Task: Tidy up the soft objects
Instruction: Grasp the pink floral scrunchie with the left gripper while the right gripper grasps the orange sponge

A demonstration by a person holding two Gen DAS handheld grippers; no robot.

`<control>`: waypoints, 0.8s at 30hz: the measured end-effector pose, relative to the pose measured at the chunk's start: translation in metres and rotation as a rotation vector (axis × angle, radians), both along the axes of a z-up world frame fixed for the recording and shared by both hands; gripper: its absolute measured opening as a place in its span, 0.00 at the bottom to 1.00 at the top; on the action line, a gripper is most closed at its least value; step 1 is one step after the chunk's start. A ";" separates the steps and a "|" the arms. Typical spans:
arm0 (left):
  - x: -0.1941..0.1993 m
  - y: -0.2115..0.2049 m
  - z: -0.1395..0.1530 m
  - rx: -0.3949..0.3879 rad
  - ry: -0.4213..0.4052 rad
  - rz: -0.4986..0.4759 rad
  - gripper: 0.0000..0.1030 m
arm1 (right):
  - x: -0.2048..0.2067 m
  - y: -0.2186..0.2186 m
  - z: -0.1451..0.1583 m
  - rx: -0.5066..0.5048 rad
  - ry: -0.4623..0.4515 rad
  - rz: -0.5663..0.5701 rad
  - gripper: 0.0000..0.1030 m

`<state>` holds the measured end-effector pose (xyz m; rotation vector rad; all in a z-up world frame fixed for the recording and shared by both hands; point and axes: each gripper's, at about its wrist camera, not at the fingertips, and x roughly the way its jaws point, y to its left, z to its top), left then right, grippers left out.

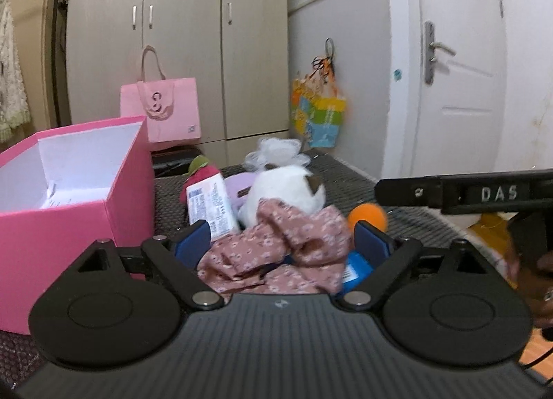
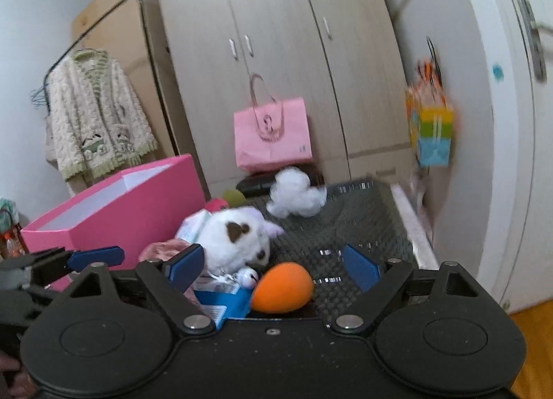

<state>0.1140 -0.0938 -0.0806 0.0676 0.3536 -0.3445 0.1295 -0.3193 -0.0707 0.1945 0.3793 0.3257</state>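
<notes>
Left wrist view: the left tool (image 1: 281, 243) stands apart, its pads either side of the pink floral cloth (image 1: 276, 254) without pressing it. The pink box (image 1: 69, 212) at its left looks nearly empty — a few papers only.

Right wrist view: the right tool (image 2: 273, 264) is apart too, the orange egg-shaped toy (image 2: 281, 292) between its fingers, ungripped. The white plush (image 2: 235, 240) and white fluff (image 2: 297, 197) lie on the dark mat (image 2: 363, 219) — sorting seems barely begun.
</notes>
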 end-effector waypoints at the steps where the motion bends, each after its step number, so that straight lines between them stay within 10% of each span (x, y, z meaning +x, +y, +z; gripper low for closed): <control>1: 0.003 0.000 -0.003 -0.003 0.013 0.008 0.87 | 0.004 -0.001 -0.003 0.004 0.016 -0.003 0.88; 12: 0.026 -0.002 -0.019 -0.039 0.128 -0.022 0.66 | 0.027 0.009 -0.022 -0.046 0.105 -0.010 0.71; 24: 0.032 -0.010 -0.027 -0.011 0.127 0.003 0.74 | 0.033 0.015 -0.036 -0.032 0.144 0.033 0.53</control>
